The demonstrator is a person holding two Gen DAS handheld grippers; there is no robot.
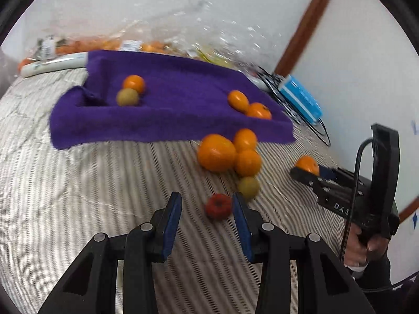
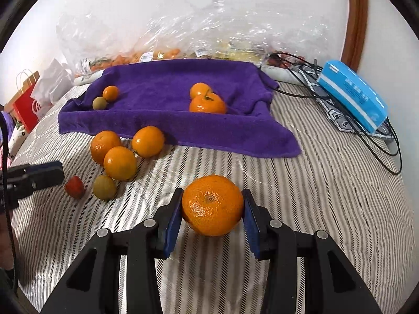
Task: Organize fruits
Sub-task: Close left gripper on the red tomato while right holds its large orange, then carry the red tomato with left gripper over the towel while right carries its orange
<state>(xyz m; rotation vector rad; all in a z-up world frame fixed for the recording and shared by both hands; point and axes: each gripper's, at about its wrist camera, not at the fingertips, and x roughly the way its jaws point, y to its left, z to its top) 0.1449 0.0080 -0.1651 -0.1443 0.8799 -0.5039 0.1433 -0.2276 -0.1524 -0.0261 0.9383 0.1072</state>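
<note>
The striped bed (image 2: pixel 327 183) carries everything, and far across it lies the purple towel (image 2: pixel 170 123), draped over something that gives it raised edges and a sunken middle; what is under it cannot be seen. Four fruits already sit in that hollow: a small orange and a greenish fruit at the far left, two oranges (image 2: pixel 207 102) at the right. The right tongs (image 2: pixel 212 210) are clamped on a mandarin (image 2: pixel 212 205), blue pads pressing its left and right flanks, stem dimple facing the camera. From there the towel lies straight ahead and farther off, its near edge hanging between the held fruit and the hollow, so I judge the coming move must lift the mandarin over that edge. The round fruit has no long axis to mind. The left tongs (image 1: pixel 207 217) stand part-way apart with nothing between them, pointed down at the bed; the small red fruit (image 1: pixel 218 206) lies just ahead, slightly right of centre, and the greenish fruit (image 1: pixel 248 187) just beyond the right pad. The cluster of three oranges (image 1: pixel 225 154) sits farther on, near the towel's edge. The left view is blurred, so what kind the red fruit is remains unclear. The plastic bags (image 2: pixel 183 34) behind the towel hide their contents beyond orange and yellow patches.
</note>
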